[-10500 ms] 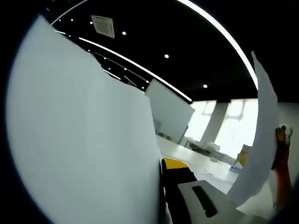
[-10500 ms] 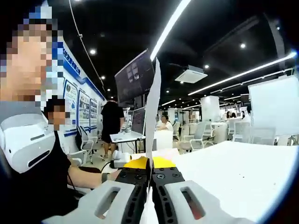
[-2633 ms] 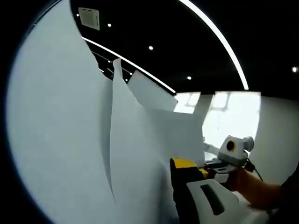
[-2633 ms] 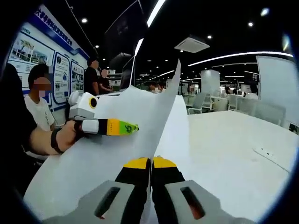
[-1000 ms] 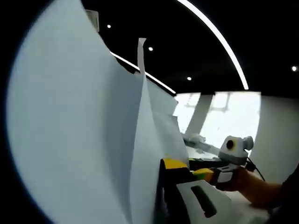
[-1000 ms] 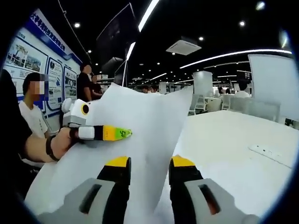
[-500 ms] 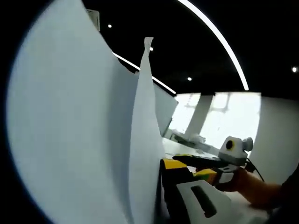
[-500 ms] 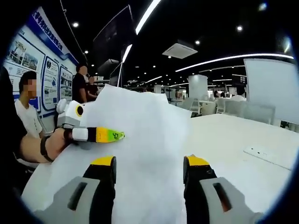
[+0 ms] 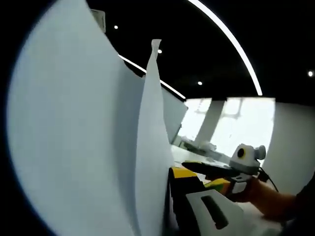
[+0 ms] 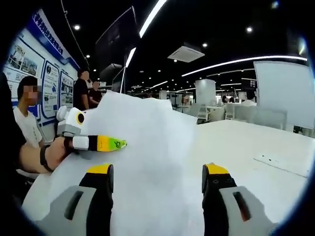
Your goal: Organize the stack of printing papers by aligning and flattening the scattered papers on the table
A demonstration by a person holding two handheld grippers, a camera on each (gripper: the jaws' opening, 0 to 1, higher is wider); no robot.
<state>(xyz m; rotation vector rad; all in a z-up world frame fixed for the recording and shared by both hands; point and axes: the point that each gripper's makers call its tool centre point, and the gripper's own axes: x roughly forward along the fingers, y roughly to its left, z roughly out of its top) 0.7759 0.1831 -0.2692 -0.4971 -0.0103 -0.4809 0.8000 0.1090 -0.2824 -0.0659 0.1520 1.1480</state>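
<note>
Papers (image 9: pixel 83 147) pinched upright in my left gripper (image 9: pixel 170 196); my right gripper (image 10: pixel 157 184) is spread wide, facing the papers over the table (image 10: pixel 256 142).

White table (image 10: pixel 256 142); papers (image 10: pixel 152 147) heaped on it

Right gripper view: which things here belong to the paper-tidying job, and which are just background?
Job: papers, table, left gripper pinching the papers, right gripper open.
Background: wall posters, hanging monitor, whiteboard.
</note>
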